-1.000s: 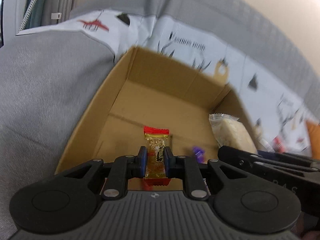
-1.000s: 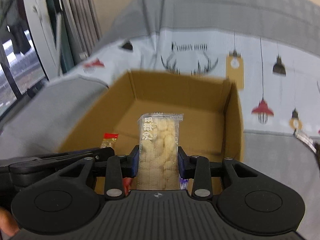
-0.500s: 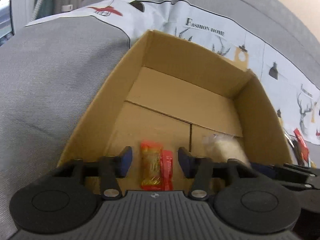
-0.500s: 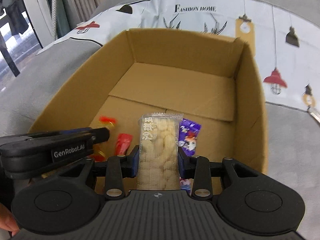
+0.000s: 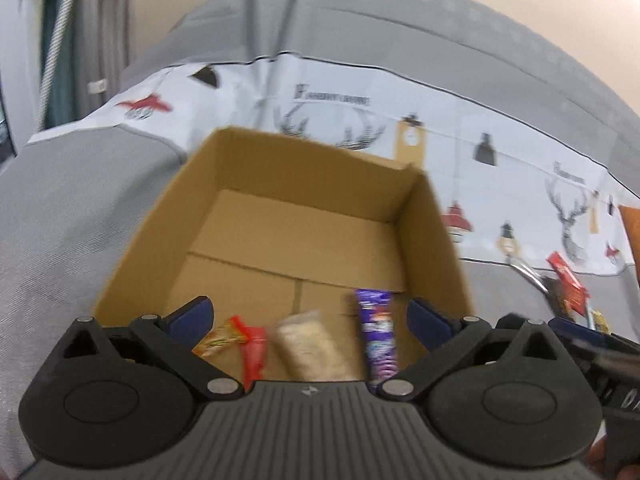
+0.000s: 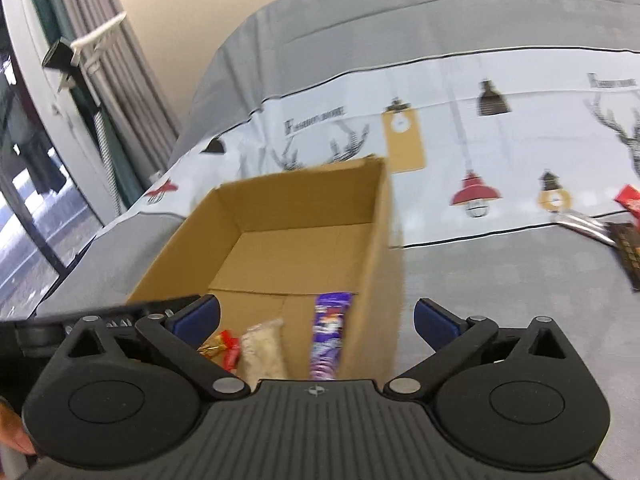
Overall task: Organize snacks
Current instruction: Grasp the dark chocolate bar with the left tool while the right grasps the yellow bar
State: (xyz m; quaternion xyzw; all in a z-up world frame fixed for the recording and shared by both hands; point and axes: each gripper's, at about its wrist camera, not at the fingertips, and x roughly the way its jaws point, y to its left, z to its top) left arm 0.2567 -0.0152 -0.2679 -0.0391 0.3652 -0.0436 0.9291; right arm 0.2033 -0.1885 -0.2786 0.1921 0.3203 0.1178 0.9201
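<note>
An open cardboard box (image 5: 248,208) (image 6: 384,216) sits on a grey cloth. On its floor near the front lie a red-ended gold snack (image 5: 224,338) (image 6: 218,348), a pale rice-cracker pack (image 5: 312,344) (image 6: 264,350) and a purple packet (image 5: 378,332) (image 6: 330,332). My left gripper (image 5: 310,316) is open and empty above the box's near end. My right gripper (image 6: 316,316) is open and empty, above the box's right wall. The left gripper's body shows at the left of the right wrist view (image 6: 104,316).
More snacks lie on the cloth to the right: a red packet (image 5: 564,276) (image 6: 628,200), a dark chocolate bar (image 6: 630,250) and a silvery wrapper (image 6: 584,224). A printed white cloth (image 5: 480,120) lies behind the box. Curtains (image 6: 100,80) hang at the left.
Both grippers opened. The gold snack dropped first, then the rice-cracker pack; both lie in the box. Both grippers have pulled back and up from the box.
</note>
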